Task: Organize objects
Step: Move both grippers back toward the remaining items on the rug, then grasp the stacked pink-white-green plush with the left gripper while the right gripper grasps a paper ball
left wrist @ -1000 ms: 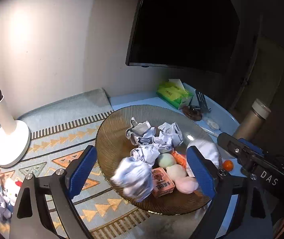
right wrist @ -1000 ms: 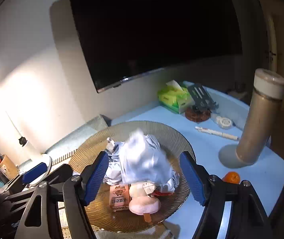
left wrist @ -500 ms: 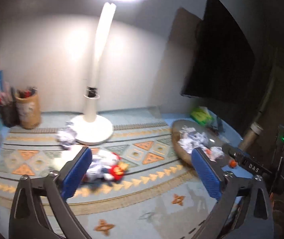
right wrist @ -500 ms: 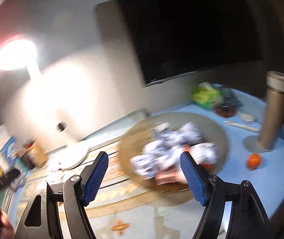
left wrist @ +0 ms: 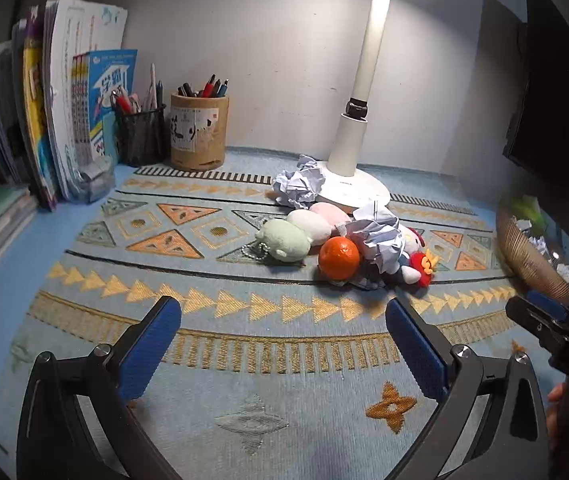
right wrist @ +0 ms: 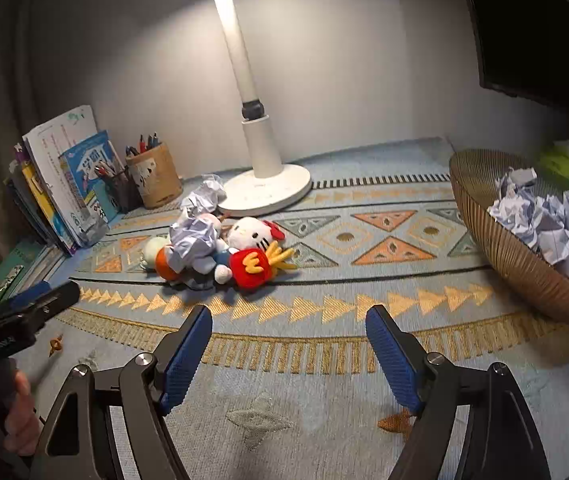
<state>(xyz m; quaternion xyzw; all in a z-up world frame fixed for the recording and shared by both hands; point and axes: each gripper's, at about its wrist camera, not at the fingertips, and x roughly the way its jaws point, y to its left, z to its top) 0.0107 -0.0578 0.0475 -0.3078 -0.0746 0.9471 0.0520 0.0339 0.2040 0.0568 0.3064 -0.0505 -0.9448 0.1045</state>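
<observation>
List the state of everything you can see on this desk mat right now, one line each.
Left claw: open, empty.
Right claw: opening, nothing between the pads.
Lamp: switched on, upright.
Orange: loose on the mat, beside the toys.
Paper ball: crumpled, lying on the toy pile.
Basket: holds crumpled paper.
Pen holder: upright, full of pens.

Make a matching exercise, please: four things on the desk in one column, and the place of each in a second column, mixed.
Things:
1. orange
2. paper ball
3. pens
4. books

Places:
a. in the brown cup
b. standing at the far left
c. against the lamp base
d. beside the green plush

Pairs: 1-d, 2-c, 3-a, 4-b
</observation>
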